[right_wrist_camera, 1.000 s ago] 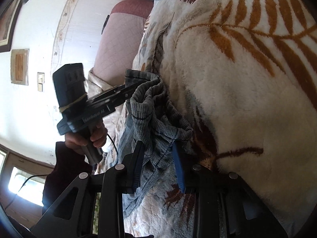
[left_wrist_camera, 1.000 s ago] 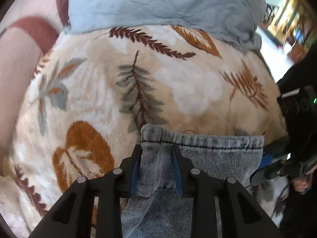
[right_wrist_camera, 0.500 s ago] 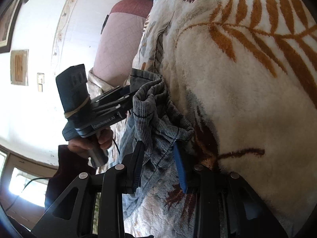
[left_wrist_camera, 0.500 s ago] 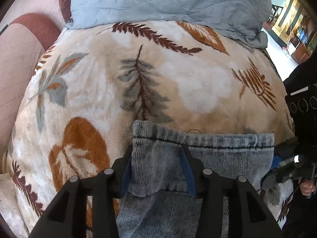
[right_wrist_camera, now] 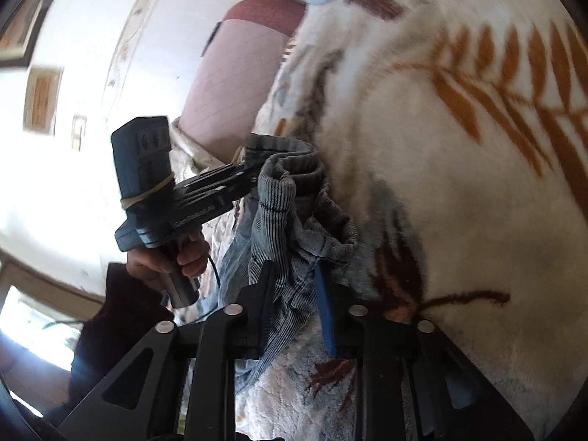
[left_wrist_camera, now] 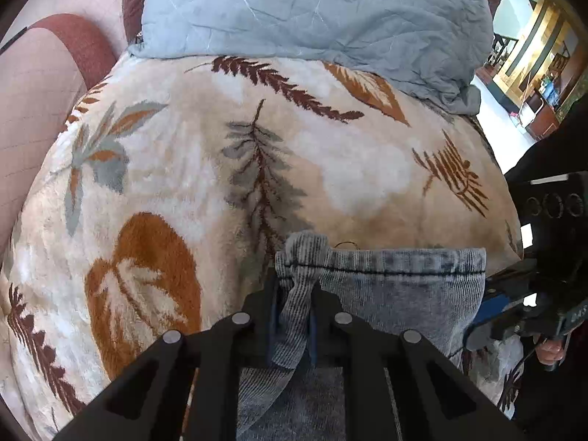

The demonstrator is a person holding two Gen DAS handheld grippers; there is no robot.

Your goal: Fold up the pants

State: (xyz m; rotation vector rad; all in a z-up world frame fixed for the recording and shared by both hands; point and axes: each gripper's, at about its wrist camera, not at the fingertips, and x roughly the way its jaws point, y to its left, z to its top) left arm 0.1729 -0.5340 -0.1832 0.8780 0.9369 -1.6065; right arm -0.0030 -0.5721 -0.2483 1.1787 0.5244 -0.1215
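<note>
Left gripper (left_wrist_camera: pixel 292 325), bottom centre of the left view: jaws clamped on a bunched corner of the pants (left_wrist_camera: pixel 397 286), cloth squeezed into a narrow ridge between the pads. Right gripper (right_wrist_camera: pixel 294 305), bottom centre of the right view: jaws closer to half-shut, with a wad of the same pants (right_wrist_camera: pixel 294 217) between them; blue pad (right_wrist_camera: pixel 325 305) visible, cloth hanging slack on its left.

Pants: grey-blue corduroy, hem edge stretched across lower centre-right of the left view, spanning both grippers. They lie against the leaf-print blanket (left_wrist_camera: pixel 191 169). Grey quilt (left_wrist_camera: pixel 312 11) sits at the top of that frame, well apart from the pants. The other gripper shows at the right edge of the left view (left_wrist_camera: pixel 529 305) and at centre-left of the right view (right_wrist_camera: pixel 217 191), nose touching the cloth.

Step, by judgement: both corners pinched, edge held between the tools, fold itself not yet laid.

Next move calls for: keep both pinches firm, keep the edge taut and level, carry it over the lower part of the pants, set down flat on the blanket, then release. Right-side grip looks looser, so slip risk there.
</note>
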